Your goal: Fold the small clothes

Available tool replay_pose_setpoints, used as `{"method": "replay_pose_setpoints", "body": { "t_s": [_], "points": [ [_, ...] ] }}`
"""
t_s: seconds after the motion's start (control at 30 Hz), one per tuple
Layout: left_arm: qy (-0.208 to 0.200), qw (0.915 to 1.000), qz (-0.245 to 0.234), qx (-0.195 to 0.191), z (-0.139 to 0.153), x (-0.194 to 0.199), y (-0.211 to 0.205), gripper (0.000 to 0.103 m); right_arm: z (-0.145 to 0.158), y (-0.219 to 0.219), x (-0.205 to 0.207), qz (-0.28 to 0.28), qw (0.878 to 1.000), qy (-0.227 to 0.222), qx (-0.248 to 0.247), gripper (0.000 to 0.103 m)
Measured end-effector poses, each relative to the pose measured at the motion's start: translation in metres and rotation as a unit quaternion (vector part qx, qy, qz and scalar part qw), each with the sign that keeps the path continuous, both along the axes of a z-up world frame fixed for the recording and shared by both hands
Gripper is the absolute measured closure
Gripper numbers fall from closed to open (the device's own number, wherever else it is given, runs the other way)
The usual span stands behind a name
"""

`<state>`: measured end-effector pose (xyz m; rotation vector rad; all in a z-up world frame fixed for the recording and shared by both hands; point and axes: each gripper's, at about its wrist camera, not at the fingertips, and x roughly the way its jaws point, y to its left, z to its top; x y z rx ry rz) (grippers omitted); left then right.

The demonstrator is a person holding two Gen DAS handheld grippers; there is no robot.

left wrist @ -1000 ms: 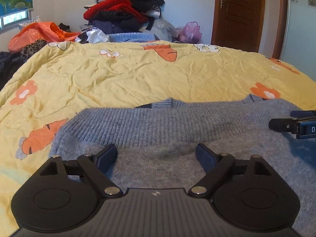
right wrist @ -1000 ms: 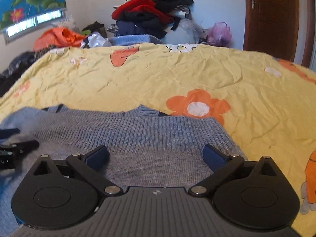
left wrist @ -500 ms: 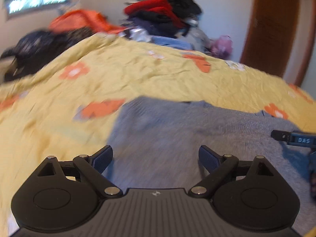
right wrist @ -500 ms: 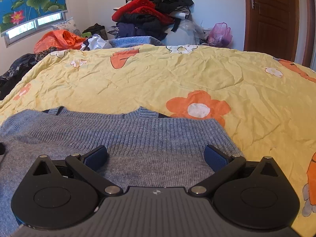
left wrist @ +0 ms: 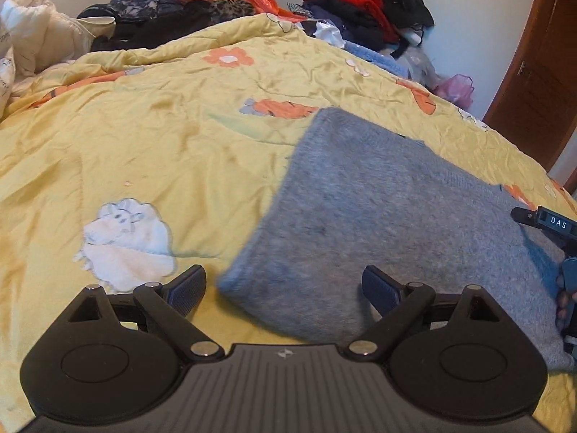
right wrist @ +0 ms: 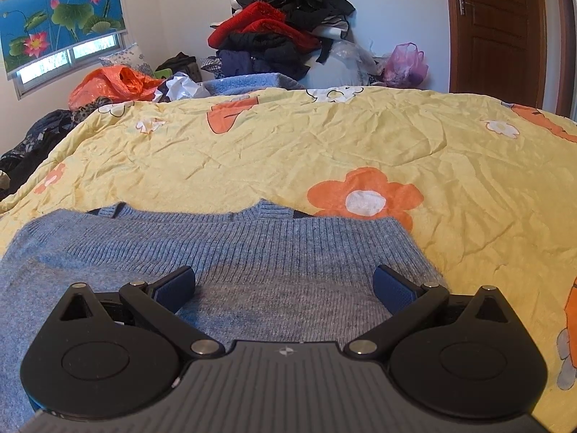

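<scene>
A blue-grey knitted sweater (left wrist: 378, 209) lies folded flat on the yellow flowered bedspread (left wrist: 162, 144). In the right wrist view the sweater (right wrist: 216, 252) shows its ribbed collar edge at the far side. My left gripper (left wrist: 285, 288) is open and empty, just above the sweater's near left corner. My right gripper (right wrist: 285, 287) is open and empty, over the sweater's right half. The right gripper also shows at the right edge of the left wrist view (left wrist: 551, 223), over the sweater's right side.
A pile of red, black and dark clothes (right wrist: 281, 39) is stacked beyond the far end of the bed. An orange plastic bag (right wrist: 108, 86) and dark clothes lie at the far left. A brown wooden door (right wrist: 497, 32) stands at the back right. A white bundle (left wrist: 32, 39) lies far left.
My left gripper has swung left and now sits over the sweater's left corner and the bare bedspread. My right gripper has barely moved. Both stay open.
</scene>
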<state>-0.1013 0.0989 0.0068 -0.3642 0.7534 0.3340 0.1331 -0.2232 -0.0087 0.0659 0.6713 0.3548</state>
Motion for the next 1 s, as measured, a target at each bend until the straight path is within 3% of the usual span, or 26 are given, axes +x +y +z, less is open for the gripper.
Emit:
{"method": "replay_pose_setpoints", "body": {
  "t_s": [0.17,0.5,0.6,0.67,0.73,0.8,0.87,0.93,1.0],
  "points": [
    [0.017,0.9995,0.008,0.027,-0.002,0.012,-0.012,0.009,0.000,-0.003,-0.002,0.001,1.000,-0.002,0.009,0.000],
    [0.017,0.9993,0.001,0.034,-0.003,0.010,-0.012,0.009,0.000,-0.003,-0.002,0.001,1.000,-0.002,0.012,0.000],
    [0.016,0.9997,0.009,0.018,0.000,0.007,-0.009,0.009,0.000,-0.003,-0.002,0.001,1.000,-0.002,0.011,0.000],
    [-0.001,0.9992,0.022,-0.034,0.004,-0.005,-0.001,0.009,0.000,-0.003,-0.002,0.001,1.000,-0.002,0.012,0.000],
    [-0.043,0.9908,0.034,-0.124,0.005,-0.024,0.010,0.009,0.000,-0.003,-0.002,0.001,1.000,-0.002,0.012,0.000],
    [-0.084,0.9672,0.047,-0.235,-0.001,-0.040,0.024,0.009,0.000,-0.003,-0.002,0.001,1.000,-0.002,0.011,0.000],
    [-0.099,0.9423,0.062,-0.314,-0.013,-0.045,0.035,0.009,0.000,-0.003,-0.002,0.001,1.000,-0.002,0.012,0.000],
    [-0.112,0.9300,0.080,-0.341,-0.019,-0.044,0.042,0.009,0.000,-0.003,-0.002,0.001,1.000,-0.002,0.011,0.000],
    [-0.114,0.9265,0.089,-0.347,-0.019,-0.039,0.047,0.009,0.000,-0.003,-0.002,0.001,1.000,-0.003,0.012,0.000]
  ]
}}
